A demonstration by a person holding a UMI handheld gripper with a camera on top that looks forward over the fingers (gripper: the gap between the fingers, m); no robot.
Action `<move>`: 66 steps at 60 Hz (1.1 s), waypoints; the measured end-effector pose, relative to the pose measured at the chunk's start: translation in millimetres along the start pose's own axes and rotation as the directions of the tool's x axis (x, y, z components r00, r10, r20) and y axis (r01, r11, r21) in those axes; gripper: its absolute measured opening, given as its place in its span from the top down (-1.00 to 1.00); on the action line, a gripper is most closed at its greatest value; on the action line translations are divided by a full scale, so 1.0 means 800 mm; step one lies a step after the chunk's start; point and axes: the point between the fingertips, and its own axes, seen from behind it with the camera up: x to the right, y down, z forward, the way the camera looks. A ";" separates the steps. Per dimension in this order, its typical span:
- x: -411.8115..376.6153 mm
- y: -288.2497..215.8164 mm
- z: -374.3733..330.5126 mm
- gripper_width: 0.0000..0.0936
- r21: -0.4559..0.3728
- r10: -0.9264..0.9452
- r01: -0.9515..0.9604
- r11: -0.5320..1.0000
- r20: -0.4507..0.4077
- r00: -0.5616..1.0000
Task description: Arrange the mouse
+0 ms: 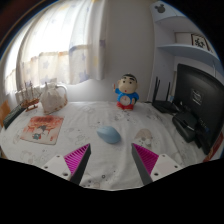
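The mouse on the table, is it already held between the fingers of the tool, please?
No, the mouse lies on the table just ahead of the open tool, with clear space between it and both fingers.

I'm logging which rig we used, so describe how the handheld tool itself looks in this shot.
The two-finger tool shows two pale, whitish wedge-shaped fingers that taper toward their tips. Each carries a bright magenta pad with fine ribbing on its inner face. No cables, markings, hand or sleeve show in this view.
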 end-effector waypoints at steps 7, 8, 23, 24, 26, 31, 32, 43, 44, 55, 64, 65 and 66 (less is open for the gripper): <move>0.002 0.014 0.066 -0.82 -0.021 0.002 -0.002 1.000 0.017 1.000; 0.003 0.016 0.074 -0.82 -0.030 0.005 -0.005 1.000 0.014 1.000; 0.011 0.014 0.172 -0.82 -0.053 -0.005 0.006 0.999 0.018 1.000; 0.010 0.014 0.176 -0.84 -0.056 -0.007 0.008 0.998 0.019 1.000; 0.008 0.012 0.186 -0.84 -0.057 -0.002 0.004 0.998 0.028 1.000; 0.009 0.006 0.205 -0.83 -0.066 -0.004 0.006 0.998 0.028 1.000; 0.010 0.005 0.208 -0.83 -0.066 -0.003 0.005 0.998 0.027 1.000; 0.012 -0.006 0.234 -0.82 -0.072 0.008 -0.006 0.997 0.028 1.000; 0.011 -0.007 0.235 -0.81 -0.073 0.006 -0.003 0.997 0.029 1.000; -0.002 -0.011 0.245 -0.32 -0.078 0.017 -0.012 0.997 0.057 0.998; -0.002 -0.013 0.248 -0.02 -0.097 0.003 0.001 0.995 0.035 0.999; -0.001 -0.013 0.248 0.01 -0.104 -0.002 0.005 0.995 0.027 1.000; -0.001 -0.014 0.248 0.03 -0.108 -0.004 0.007 0.994 0.023 1.000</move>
